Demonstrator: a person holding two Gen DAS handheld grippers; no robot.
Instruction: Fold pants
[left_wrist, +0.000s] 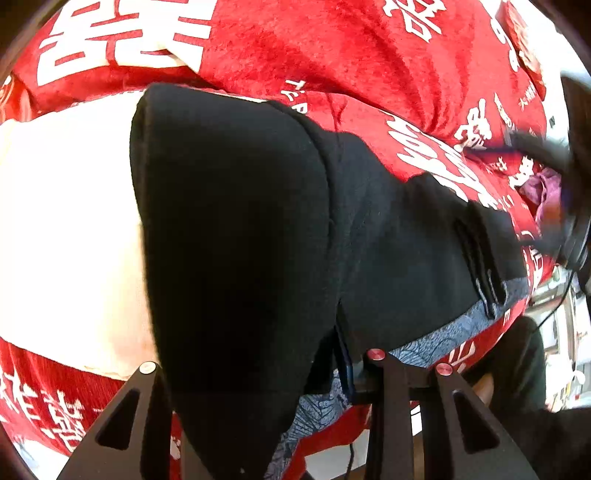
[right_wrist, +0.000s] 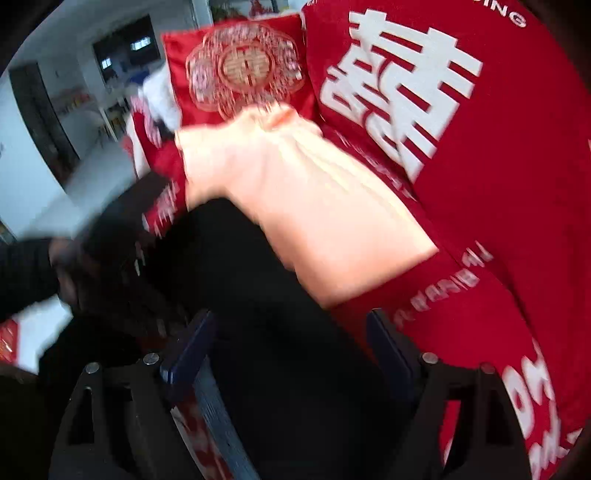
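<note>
Black pants (left_wrist: 240, 229) lie across a red bedspread with white characters (left_wrist: 332, 55). In the left wrist view the pants drape over my left gripper (left_wrist: 343, 365), whose fingers are close together and pinch the cloth near its patterned blue lining (left_wrist: 443, 339). In the right wrist view the black pants (right_wrist: 258, 295) fill the gap between the fingers of my right gripper (right_wrist: 291, 343), which stand wide apart over the cloth. The view is blurred by motion.
A cream folded garment (left_wrist: 62, 229) lies left of the pants, also in the right wrist view (right_wrist: 314, 206). A red embroidered pillow (right_wrist: 240, 70) stands behind. A purple cloth (left_wrist: 543, 192) lies far right. The person's dark sleeve (right_wrist: 26, 273) is at the left.
</note>
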